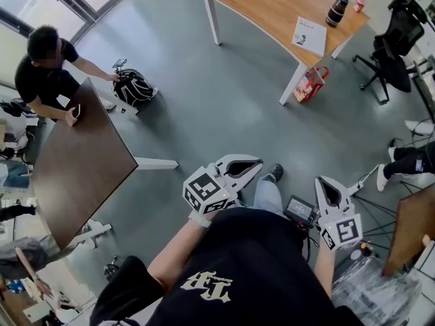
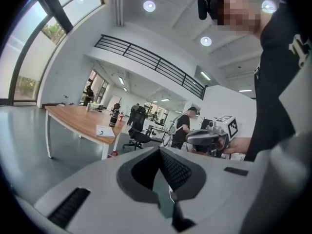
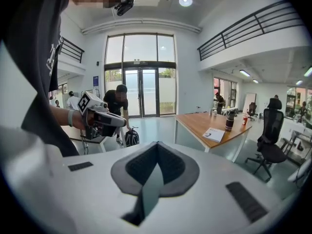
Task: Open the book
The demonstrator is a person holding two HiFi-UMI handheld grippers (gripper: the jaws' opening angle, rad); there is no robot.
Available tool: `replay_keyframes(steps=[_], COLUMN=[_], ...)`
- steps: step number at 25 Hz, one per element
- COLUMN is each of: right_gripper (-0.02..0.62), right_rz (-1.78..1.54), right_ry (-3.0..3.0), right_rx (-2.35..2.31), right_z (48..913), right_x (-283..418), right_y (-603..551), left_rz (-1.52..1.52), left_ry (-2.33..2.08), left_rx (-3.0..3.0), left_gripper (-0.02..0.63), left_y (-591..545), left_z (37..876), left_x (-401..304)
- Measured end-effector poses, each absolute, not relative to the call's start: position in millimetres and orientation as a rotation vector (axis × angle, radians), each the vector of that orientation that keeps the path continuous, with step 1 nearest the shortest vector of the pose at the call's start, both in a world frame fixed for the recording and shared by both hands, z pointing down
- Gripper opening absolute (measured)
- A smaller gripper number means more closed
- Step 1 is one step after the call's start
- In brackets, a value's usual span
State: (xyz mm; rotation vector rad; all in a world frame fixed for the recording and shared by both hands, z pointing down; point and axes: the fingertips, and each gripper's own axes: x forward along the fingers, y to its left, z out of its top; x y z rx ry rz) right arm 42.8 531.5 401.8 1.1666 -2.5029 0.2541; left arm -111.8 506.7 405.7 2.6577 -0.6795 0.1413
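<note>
2 grippers shut and empty, book well out of reach

Held at the person's waist, the left gripper [image 1: 255, 165] and right gripper [image 1: 323, 181] both have their jaws pressed together on nothing. Across the open floor, the book [image 1: 309, 36] lies closed by the table's [image 1: 258, 5] edge, near a bottle [image 1: 337, 10]. A clumsy nudge at the cover could slide the book off that edge.

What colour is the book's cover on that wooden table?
White, with a small dark mark; the book shows best in the head view.
</note>
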Motion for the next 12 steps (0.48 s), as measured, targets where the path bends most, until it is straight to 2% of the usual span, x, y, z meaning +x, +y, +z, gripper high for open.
replay_keyframes(steps=[12], right_gripper=[-0.013], right_rz=[0.272], right_ry=[-2.505], right_rx=[1.165], right_z=[406], right_x=[94], right_y=[450], left_rz=[0.193], left_ry=[-0.636], left_rx=[2.662], left_gripper=[0.006], left_y=[442], left_z=[407], left_x=[-50])
